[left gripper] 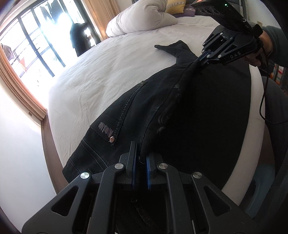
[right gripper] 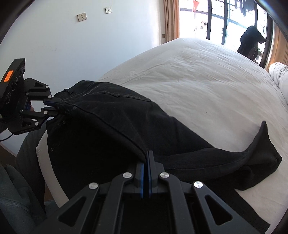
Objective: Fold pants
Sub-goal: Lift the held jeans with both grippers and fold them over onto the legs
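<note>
Black denim pants lie on the white bed, partly hanging over its near edge. My left gripper is shut on the waistband end of the pants; it also shows in the right wrist view. My right gripper is shut on a lifted fold of the pants further along the leg; it also shows in the left wrist view. The fabric is stretched taut between the two grippers. The leg cuffs lie crumpled on the sheet.
A rolled white duvet and pillows lie at the head of the bed. A window with dark frames is beyond the bed. A white wall with sockets stands behind the left gripper. The person's legs are by the bed edge.
</note>
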Motion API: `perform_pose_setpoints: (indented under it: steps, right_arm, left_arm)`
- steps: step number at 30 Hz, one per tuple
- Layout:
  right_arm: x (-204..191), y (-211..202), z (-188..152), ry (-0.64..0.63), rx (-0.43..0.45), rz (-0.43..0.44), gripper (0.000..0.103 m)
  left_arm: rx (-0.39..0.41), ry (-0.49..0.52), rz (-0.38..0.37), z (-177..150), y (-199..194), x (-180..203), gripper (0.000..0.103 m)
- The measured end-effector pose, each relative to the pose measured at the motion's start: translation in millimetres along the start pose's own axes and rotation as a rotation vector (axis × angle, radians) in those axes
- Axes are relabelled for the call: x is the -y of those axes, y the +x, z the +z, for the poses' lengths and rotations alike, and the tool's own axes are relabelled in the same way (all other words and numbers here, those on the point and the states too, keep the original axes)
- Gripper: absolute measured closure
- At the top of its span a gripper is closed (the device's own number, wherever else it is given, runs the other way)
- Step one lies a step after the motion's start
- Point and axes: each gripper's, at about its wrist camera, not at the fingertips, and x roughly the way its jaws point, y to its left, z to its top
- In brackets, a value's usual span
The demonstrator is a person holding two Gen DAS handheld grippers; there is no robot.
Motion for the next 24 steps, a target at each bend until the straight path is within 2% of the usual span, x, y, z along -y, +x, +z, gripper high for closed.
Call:
perform_pose_setpoints:
  steps: [5, 11, 18, 24]
  right_arm:
    - [-27.9, 1.0, -31.2, -0.049, -0.014, -0.076, 0.099]
    - [-48.9, 8.2, -54.9, -0.075, -0.039, -0.120, 0.099]
    - [-81.0, 26.1, -77.0, -0.213, -0.102, -0.215, 0.099]
    - [-92.8, 41.1, -91.6, -0.249, -0.137, -0.250, 0.099]
  left_arm:
    - [-0.034, 0.077, -0.014, -15.2, 4.9, 19.7, 0.096]
    - [-0.072, 0.140, -0.034, -32.4, 9.8, 38.5, 0.096]
    - [-0.110, 0.190, -0.055, -41.1, 25.2, 51.4, 0.096]
    - [-0.116, 0.249, -0.084, -40.8, 30.9, 53.6, 0.096]
